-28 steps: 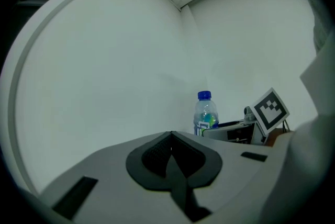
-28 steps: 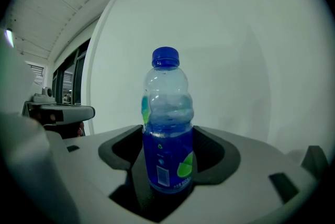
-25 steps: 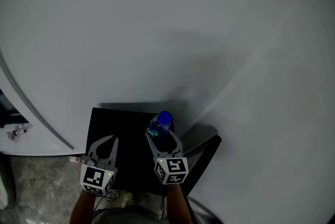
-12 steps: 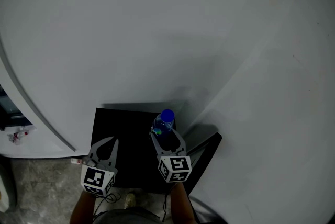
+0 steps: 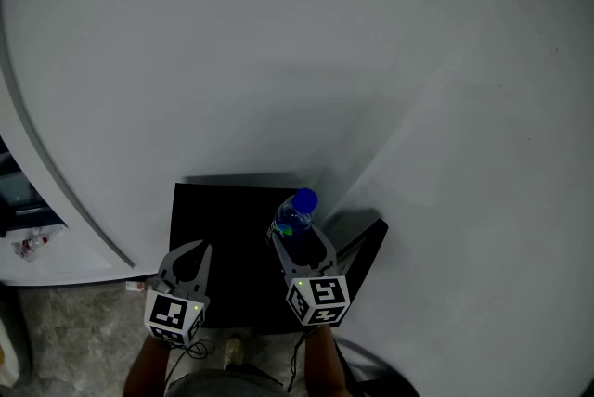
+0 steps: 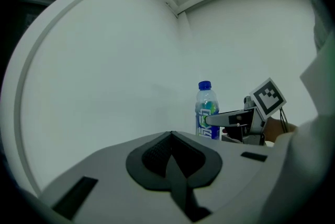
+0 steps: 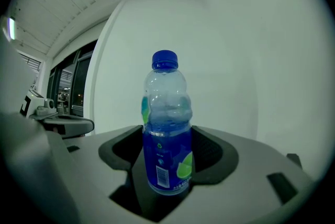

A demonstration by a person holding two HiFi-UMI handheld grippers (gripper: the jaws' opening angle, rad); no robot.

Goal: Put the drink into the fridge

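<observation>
At 7 o'clock in the head view, the left gripper [image 5: 192,249] is being held idle, its jaws pressed together on nothing. It is being parked low and just beside the work, probably so that it is being left free for a fridge door. Next to it, at 6 o'clock, the right gripper [image 5: 299,236] is being clamped on the lower body of the drink bottle [image 7: 166,129], with the label being pinched between the 2 jaws. A grip this low is likely being used so that the bottle is being held upright, its blue cap [image 7: 165,59] pointing to 12 o'clock. The bottle is being held over the black table [image 5: 218,219]; whether its base is touching the top cannot be told. Beyond, a plain white wall [image 5: 278,52] is being faced. No fridge is being shown plainly, so the task is being judged as barely begun.
</observation>
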